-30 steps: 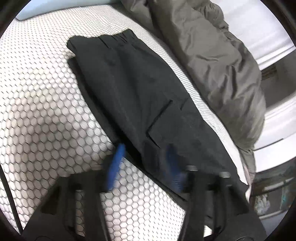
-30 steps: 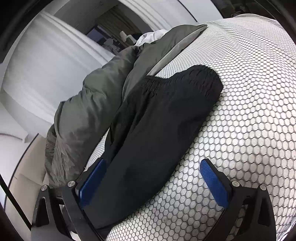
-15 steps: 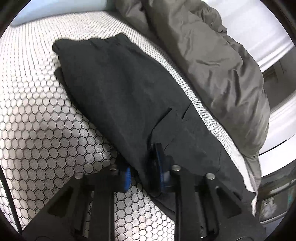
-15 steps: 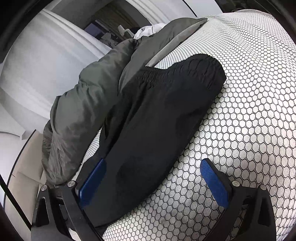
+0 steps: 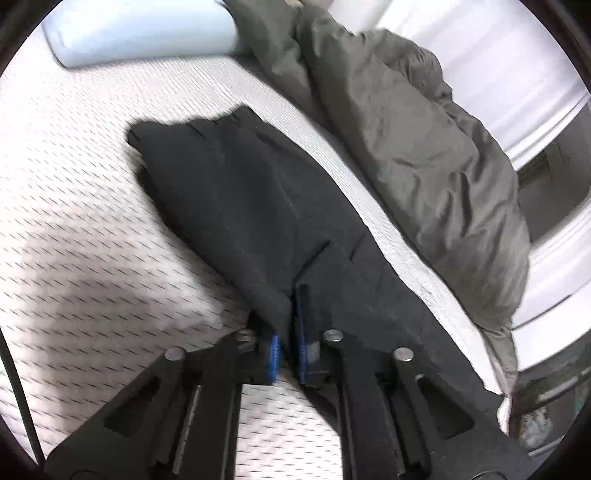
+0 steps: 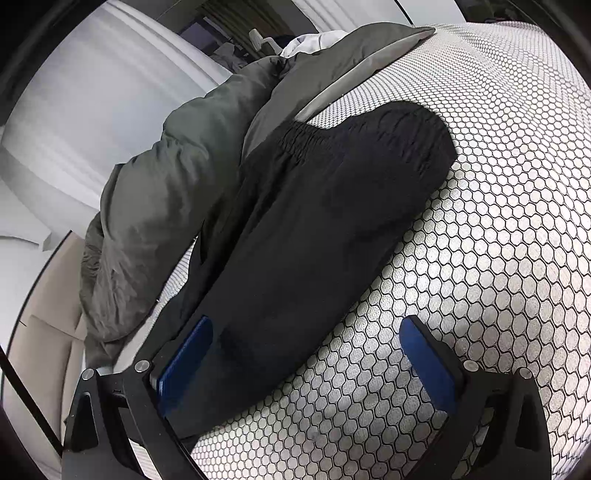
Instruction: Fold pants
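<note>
Black pants [image 5: 251,206] lie lengthwise on a bed with a white hexagon-pattern cover [image 5: 74,221], waistband at the far end. My left gripper [image 5: 288,347] is shut on the near edge of the pants, by the cargo pocket, with cloth pinched between the blue pads. In the right wrist view the pants [image 6: 314,240] run away from me, with the elastic waistband far off. My right gripper [image 6: 306,362] is open over the pants' near end; its left pad [image 6: 184,365] rests by the cloth and its right pad [image 6: 424,365] is over the cover.
A grey-green duvet [image 5: 424,147] is bunched along the far side of the pants, beside the bed's edge; it also shows in the right wrist view [image 6: 166,184]. A light blue pillow [image 5: 140,29] lies at the head of the bed. White walls stand beyond.
My left gripper has gone from open over the pants' edge to shut on the cloth, and the view has drawn back a little. My right gripper stays open and has barely moved.
</note>
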The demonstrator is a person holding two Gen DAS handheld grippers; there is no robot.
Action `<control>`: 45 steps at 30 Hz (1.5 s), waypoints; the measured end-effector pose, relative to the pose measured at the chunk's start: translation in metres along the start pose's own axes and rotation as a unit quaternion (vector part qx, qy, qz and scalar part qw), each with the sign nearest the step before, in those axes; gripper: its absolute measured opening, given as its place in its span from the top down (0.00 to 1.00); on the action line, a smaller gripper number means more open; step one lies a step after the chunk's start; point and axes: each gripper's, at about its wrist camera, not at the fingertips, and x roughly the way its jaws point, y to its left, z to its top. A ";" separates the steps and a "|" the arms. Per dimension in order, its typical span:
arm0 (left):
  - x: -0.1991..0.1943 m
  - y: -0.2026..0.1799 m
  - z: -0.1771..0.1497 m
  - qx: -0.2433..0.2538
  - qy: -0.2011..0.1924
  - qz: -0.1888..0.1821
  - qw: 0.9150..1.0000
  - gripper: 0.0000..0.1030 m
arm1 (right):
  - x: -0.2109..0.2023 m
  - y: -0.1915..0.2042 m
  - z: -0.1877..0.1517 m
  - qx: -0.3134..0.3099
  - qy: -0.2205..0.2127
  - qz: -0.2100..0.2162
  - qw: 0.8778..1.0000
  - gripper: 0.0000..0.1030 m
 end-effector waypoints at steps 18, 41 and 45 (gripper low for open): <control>0.017 0.011 -0.004 -0.009 0.070 -0.029 0.997 0.79 | 0.003 -0.011 0.015 0.043 -0.017 0.073 0.996 0.18; -0.065 0.045 0.028 0.048 -0.003 0.068 0.997 0.33 | 0.021 0.034 -0.019 0.007 0.084 0.090 0.992 0.70; -0.074 0.014 0.022 0.081 -0.035 0.083 0.993 0.19 | 0.012 0.031 -0.017 -0.004 0.089 0.076 0.993 0.31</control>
